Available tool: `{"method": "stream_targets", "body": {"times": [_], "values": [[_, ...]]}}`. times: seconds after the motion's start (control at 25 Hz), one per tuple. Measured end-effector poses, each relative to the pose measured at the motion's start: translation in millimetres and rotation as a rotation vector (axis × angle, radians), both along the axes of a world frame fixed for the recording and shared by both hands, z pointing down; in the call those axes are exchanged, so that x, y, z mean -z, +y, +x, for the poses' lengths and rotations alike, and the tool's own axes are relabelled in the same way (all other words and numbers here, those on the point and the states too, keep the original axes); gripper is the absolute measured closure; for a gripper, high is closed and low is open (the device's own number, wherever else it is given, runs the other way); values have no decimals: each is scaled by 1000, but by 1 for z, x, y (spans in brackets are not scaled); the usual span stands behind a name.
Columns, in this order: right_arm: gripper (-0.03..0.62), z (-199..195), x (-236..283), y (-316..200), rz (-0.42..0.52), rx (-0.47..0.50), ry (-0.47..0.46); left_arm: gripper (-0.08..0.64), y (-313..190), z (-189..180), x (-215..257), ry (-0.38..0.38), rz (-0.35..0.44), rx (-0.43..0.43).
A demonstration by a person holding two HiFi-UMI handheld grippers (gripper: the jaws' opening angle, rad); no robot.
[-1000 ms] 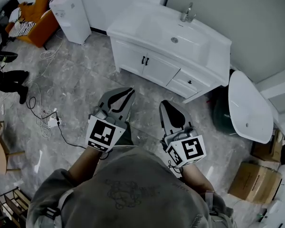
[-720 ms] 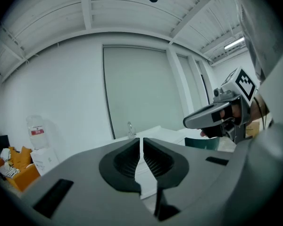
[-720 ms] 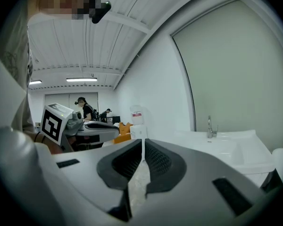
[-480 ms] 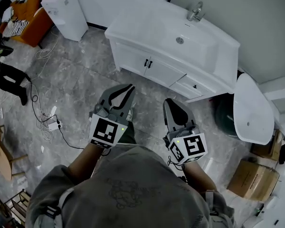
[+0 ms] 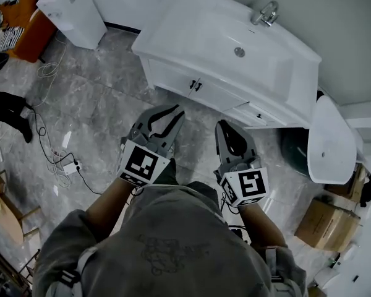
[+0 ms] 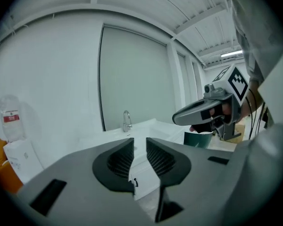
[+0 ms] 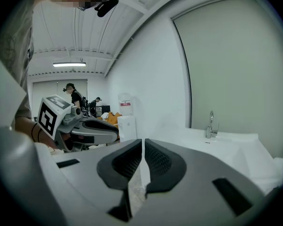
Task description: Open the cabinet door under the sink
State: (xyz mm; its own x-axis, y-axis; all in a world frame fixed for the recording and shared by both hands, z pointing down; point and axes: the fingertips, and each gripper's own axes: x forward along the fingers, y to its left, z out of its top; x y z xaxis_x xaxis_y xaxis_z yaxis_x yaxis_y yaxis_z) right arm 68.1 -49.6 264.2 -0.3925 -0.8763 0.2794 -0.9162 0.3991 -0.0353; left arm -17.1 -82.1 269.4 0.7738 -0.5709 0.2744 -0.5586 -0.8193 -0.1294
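Observation:
The white vanity (image 5: 173, 33) with its sink stands ahead, faucet (image 5: 266, 12) at the back. Under the basin are two closed cabinet doors (image 5: 170, 79) with small black handles (image 5: 195, 85) at their meeting edges. My left gripper (image 5: 171, 111) hovers over the floor short of those doors. Its jaws have just been opening and stand slightly apart with nothing between them. In the left gripper view the handles (image 6: 134, 182) show through the gap of the left gripper (image 6: 140, 142). My right gripper (image 5: 226, 124) is beside it, shut and empty; the right gripper (image 7: 143, 142) points at the vanity top.
A drawer (image 5: 253, 113) sits right of the doors. A dark green bin (image 5: 297, 147), a white oval fixture (image 5: 331, 141) and cardboard boxes (image 5: 321, 224) stand at the right. A white water dispenser (image 5: 74, 11) and cables with a power strip (image 5: 68, 163) lie at the left.
Both grippers have moved forward toward the vanity, which now looms larger and nearer. The left gripper's jaws have parted a little; the right gripper's stay together.

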Motion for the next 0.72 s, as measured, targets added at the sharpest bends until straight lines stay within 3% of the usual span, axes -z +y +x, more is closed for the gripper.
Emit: {"method": "stream_targets", "body": {"times": [0.08, 0.56, 0.72], "values": [[555, -2, -11, -16, -1, 4, 26, 446, -16, 0, -12, 3, -1, -14], [555, 10, -112, -88, -77, 1, 66, 422, -97, 10, -134, -95, -100, 66], [555, 20, -154, -105, -90, -12, 60, 422, -118, 22, -175, -94, -73, 108]]}}
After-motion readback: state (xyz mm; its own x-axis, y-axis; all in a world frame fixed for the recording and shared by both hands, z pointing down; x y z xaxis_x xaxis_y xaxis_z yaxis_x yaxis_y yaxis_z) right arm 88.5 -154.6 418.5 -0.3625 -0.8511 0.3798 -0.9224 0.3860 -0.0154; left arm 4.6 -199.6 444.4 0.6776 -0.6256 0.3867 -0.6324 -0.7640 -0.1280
